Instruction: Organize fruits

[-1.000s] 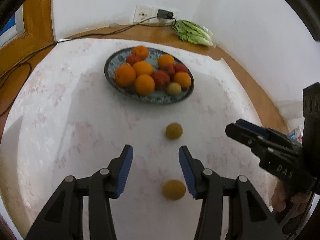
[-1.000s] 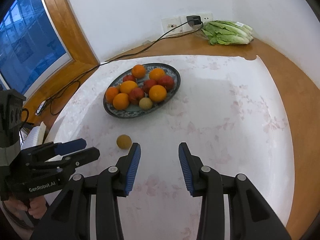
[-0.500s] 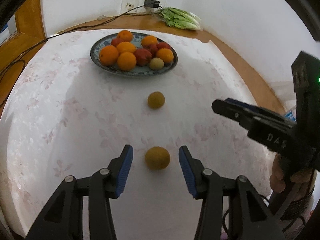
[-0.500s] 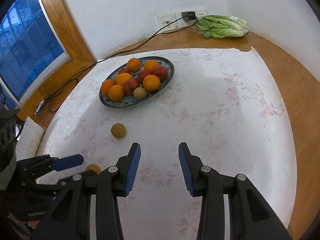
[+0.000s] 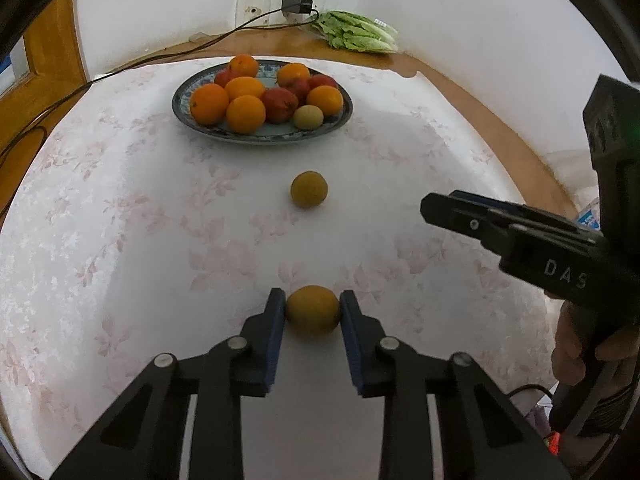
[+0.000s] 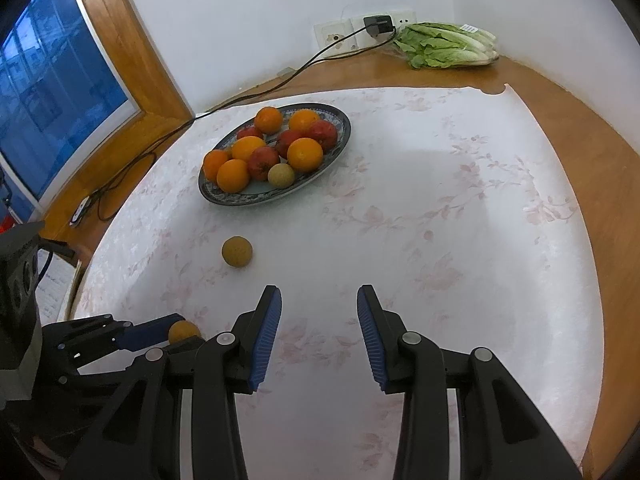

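My left gripper [image 5: 313, 311] is shut on a small yellow-brown fruit [image 5: 313, 309] low over the white floral tablecloth; it also shows in the right wrist view [image 6: 182, 331] between the left gripper's blue pads. A second yellow-brown fruit [image 5: 309, 189] [image 6: 237, 251] lies loose on the cloth between me and the blue patterned plate [image 5: 260, 136] [image 6: 256, 199], which holds oranges, red fruits and one yellow-brown fruit. My right gripper [image 6: 319, 308] is open and empty above the cloth, right of the left gripper; it also shows in the left wrist view [image 5: 440, 208].
A head of lettuce [image 6: 448, 46] lies at the back by the wall sockets [image 6: 352, 32]. A black cable [image 6: 248, 96] runs along the wooden table edge to the left. A window with a wooden frame [image 6: 104, 40] is at left.
My left gripper moved forward around the near fruit and closed on it. The right gripper drew back a little and stayed open.
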`<action>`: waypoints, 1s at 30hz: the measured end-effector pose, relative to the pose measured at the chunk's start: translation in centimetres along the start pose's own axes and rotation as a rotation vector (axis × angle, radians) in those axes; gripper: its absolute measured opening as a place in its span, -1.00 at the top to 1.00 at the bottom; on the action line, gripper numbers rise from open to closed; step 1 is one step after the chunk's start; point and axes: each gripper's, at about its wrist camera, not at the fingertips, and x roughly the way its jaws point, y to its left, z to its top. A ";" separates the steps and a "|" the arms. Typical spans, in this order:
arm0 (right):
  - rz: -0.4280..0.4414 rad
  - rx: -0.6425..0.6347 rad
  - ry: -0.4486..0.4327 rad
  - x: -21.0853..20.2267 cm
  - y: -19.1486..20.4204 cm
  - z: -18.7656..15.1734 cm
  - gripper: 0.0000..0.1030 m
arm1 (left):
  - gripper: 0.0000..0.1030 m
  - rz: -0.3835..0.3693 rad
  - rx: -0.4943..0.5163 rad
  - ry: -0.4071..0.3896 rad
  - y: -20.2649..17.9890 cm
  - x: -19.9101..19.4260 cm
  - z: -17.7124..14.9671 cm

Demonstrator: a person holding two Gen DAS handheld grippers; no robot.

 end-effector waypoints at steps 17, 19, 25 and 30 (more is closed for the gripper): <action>0.052 -0.021 -0.009 1.2 2.2 0.6 0.21 | 0.44 0.073 -0.112 -0.068 5.0 -0.9 2.1; 0.065 -0.030 -0.004 1.6 2.8 0.7 0.21 | 0.44 0.075 -0.128 -0.073 5.6 -0.9 2.3; 0.088 -0.070 0.008 3.1 4.5 1.0 0.21 | 0.44 0.086 -0.150 -0.069 6.6 -0.7 2.3; 0.100 -0.089 0.013 4.3 5.6 1.8 0.21 | 0.44 0.096 -0.171 -0.067 7.2 -0.5 2.2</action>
